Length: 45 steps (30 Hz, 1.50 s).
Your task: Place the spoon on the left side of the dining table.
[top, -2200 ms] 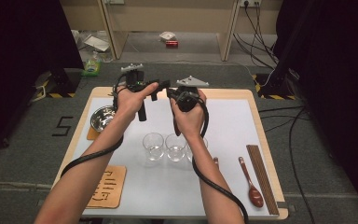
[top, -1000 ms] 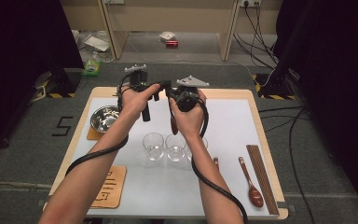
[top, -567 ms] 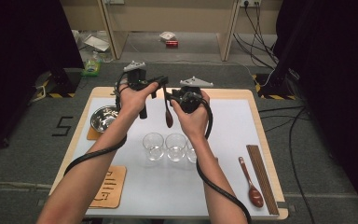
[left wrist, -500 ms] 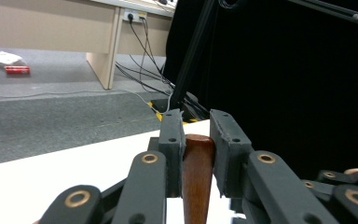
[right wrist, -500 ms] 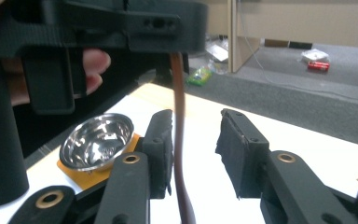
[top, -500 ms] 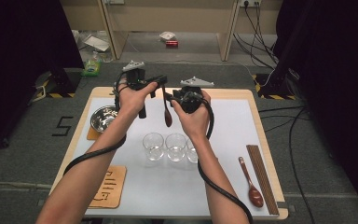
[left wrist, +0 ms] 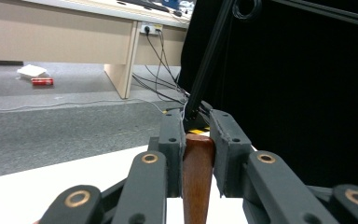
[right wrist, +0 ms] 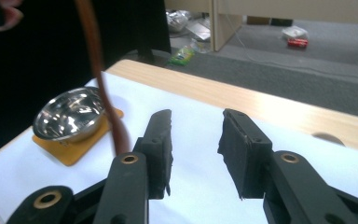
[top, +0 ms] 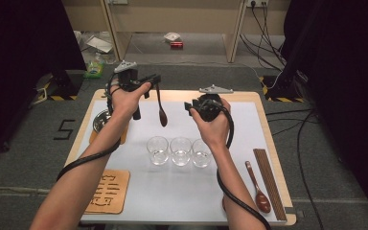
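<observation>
Left gripper view: your left gripper (left wrist: pixel 196 154) clamps a wooden spoon (left wrist: pixel 197 179) by the handle.
Spoon: hangs bowl-down above the white mat (top: pixel 182 191), behind three glasses (top: pixel 180 151).
Right gripper (right wrist: pixel 196 140): your jaws just opened, nothing between.

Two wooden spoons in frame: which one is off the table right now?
The wooden spoon clamped by its handle in the left gripper, hanging bowl-down above the white mat. The other spoon lies flat at the mat's right edge, beside the chopsticks.
</observation>
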Tool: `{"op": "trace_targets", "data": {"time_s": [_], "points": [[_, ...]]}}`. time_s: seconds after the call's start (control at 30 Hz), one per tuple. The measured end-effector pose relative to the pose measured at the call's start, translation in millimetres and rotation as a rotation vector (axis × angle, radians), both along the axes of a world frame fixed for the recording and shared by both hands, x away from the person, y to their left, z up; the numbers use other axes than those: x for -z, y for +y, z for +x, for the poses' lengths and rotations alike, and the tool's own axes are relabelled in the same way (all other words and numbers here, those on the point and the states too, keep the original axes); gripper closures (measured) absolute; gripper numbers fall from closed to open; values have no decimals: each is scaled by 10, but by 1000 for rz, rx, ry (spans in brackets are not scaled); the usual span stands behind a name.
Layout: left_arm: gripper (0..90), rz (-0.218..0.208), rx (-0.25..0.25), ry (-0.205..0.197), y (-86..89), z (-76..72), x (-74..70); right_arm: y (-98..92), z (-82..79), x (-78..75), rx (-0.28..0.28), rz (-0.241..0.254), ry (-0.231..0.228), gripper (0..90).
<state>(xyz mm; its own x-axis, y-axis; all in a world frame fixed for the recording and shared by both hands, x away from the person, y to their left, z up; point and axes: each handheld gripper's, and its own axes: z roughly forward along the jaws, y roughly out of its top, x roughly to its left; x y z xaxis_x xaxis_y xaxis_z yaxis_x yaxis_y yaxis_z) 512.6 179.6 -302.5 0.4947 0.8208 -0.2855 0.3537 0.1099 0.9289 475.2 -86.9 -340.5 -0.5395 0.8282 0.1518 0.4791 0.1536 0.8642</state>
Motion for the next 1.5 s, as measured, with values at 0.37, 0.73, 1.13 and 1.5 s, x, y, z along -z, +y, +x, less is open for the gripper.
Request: {"op": "trace_targets", "data": {"time_s": [0.37, 0.73, 1.13, 1.5], "points": [[750, 1, -57, -16, 320, -59, 29, -412, -143, 190, 63, -11, 44, 618], [750, 10, -110, -21, 658, -122, 15, -796, -374, 389, 120, -23, 71, 608], [750, 29, -164, -17, 963, -147, 78, -1136, -608, 540, 181, -23, 87, 602], [749, 27, -201, -29, 1109, -144, 60, -1364, -765, 679, 219, -24, 107, 598]]}}
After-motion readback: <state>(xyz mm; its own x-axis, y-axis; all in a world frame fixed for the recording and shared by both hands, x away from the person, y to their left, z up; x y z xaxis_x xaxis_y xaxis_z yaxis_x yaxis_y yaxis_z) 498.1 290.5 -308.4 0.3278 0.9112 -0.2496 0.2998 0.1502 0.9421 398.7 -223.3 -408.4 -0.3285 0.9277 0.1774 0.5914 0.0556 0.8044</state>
